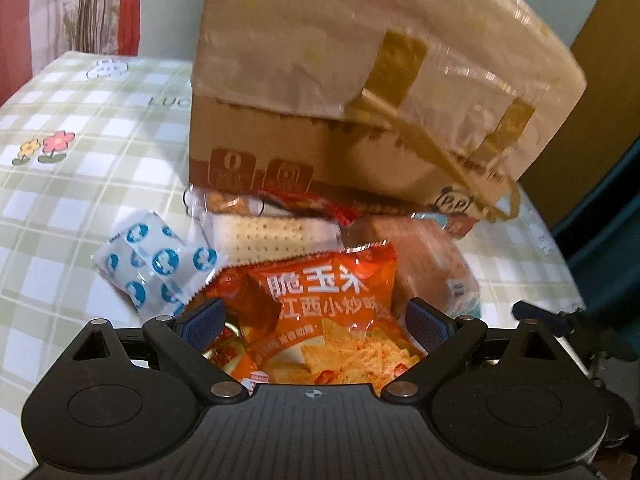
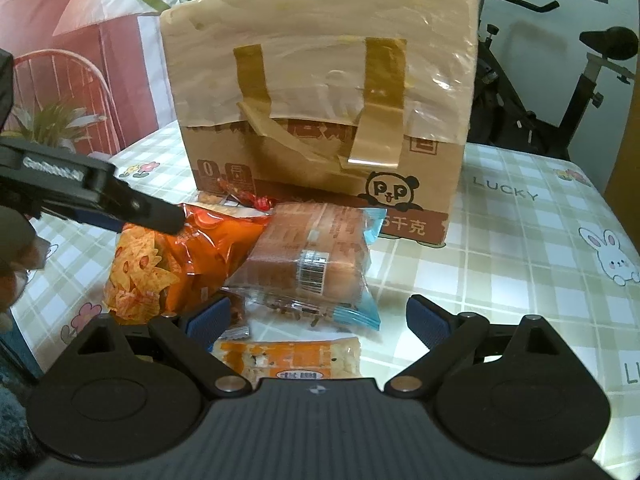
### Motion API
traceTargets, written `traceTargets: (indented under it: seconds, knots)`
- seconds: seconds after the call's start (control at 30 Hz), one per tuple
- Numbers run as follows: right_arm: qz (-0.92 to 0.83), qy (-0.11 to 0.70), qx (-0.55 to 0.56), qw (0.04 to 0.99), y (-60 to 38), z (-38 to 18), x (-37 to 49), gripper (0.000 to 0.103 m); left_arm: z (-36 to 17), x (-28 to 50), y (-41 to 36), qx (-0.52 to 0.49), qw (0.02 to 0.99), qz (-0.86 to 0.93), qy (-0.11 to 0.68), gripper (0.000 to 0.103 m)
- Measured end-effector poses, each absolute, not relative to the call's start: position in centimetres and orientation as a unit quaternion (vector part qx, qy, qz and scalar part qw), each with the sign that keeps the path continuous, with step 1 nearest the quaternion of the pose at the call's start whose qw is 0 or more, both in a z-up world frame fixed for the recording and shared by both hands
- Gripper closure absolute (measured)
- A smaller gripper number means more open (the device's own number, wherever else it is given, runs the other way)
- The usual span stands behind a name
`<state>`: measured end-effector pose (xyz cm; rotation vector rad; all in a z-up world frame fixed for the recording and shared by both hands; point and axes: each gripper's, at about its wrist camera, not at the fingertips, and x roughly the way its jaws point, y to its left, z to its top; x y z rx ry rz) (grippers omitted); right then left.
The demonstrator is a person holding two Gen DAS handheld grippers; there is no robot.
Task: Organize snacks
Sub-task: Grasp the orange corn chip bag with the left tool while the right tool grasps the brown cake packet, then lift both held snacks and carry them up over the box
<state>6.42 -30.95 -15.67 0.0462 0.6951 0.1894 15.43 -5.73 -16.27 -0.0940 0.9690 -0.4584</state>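
A pile of snack packets lies on the checked tablecloth (image 1: 72,208) in front of a taped cardboard box (image 1: 320,80) (image 2: 320,80). My left gripper (image 1: 314,312) is open, its fingers on either side of an orange corn-chip bag (image 1: 332,280) (image 2: 200,252). One of its fingers (image 2: 132,204) reaches over that bag in the right wrist view. A brown bread packet (image 1: 428,264) (image 2: 312,256) lies to the right of the chips. My right gripper (image 2: 318,314) is open just before the bread, above an orange-and-white bar packet (image 2: 288,356).
A blue-and-white packet (image 1: 156,264) and a cracker packet (image 1: 272,232) lie left of the chips, near the box. Small red wrappers (image 2: 240,196) sit against the box's base. An exercise bike (image 2: 560,80) stands behind the table. A hand (image 2: 16,248) shows at the left edge.
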Motion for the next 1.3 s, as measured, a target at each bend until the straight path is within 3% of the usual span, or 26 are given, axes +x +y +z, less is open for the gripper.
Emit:
traceTargets:
  seconds: [0.23,0.3,0.47,0.9,1.3]
  knots:
    - [0.09,0.34,0.034,0.935,-31.4,-15.9,6.4,0.007,-17.4,15.6,-6.0,-0.045,0.851,-0.218,0.476,0.006]
    - [0.09,0.34,0.035,0.936,-31.4,-15.9,6.4,0.007,-17.3,15.3,-6.1,-0.041,0.852,-0.228,0.469,0.017]
    - [0.088,0.339,0.035,0.936,-31.5,-15.8,6.5,0.007,-16.7,15.0,-5.1,-0.041,0.855,-0.234,0.46,0.028]
    - [0.084,0.336,0.037,0.937,-31.4,-15.2,7.0,0.008,-12.2,12.5,-1.2,-0.052,0.897,-0.221,0.379,0.029]
    - [0.084,0.342,0.068,0.934,-29.6,-15.4,11.8,0.011,-11.7,12.5,1.4,-0.054,0.922,-0.159,0.348,0.029]
